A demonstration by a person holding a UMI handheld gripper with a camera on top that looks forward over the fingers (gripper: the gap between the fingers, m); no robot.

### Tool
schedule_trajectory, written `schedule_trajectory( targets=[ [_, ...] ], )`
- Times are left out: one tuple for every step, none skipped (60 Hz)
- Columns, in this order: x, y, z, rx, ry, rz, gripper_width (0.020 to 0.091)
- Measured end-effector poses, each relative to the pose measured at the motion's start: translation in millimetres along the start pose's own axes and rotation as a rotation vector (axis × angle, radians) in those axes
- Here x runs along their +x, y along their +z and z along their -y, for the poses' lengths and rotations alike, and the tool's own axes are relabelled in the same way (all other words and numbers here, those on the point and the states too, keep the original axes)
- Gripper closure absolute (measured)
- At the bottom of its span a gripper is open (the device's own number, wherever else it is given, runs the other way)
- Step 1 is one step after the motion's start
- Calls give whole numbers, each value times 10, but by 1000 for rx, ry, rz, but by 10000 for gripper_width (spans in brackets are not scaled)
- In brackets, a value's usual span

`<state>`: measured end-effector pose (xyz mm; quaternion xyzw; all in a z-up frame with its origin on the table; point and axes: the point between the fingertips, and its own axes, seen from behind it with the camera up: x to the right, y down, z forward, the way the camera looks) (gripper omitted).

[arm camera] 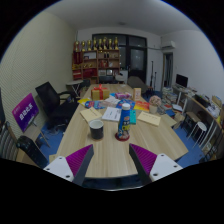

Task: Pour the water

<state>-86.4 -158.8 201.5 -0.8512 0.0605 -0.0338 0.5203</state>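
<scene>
My gripper hangs above the near end of a long wooden table. Its two fingers are open, purple pads facing each other with only bare tabletop between them. Just ahead of the fingers a dark round cup stands to the left. A slim blue bottle-like item on a dark base stands to the right. They are small, so I cannot tell whether either holds water. The gripper touches neither.
Beyond them the table's far half is crowded with boxes, papers and colourful items. A black office chair and a purple sign stand left. Desks and chairs stand right, and a shelf lines the back wall.
</scene>
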Motion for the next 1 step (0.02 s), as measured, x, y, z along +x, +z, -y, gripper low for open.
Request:
schedule_trajectory(
  targets=[
    [6, -7, 7, 3, -1, -2, 284]
  ],
)
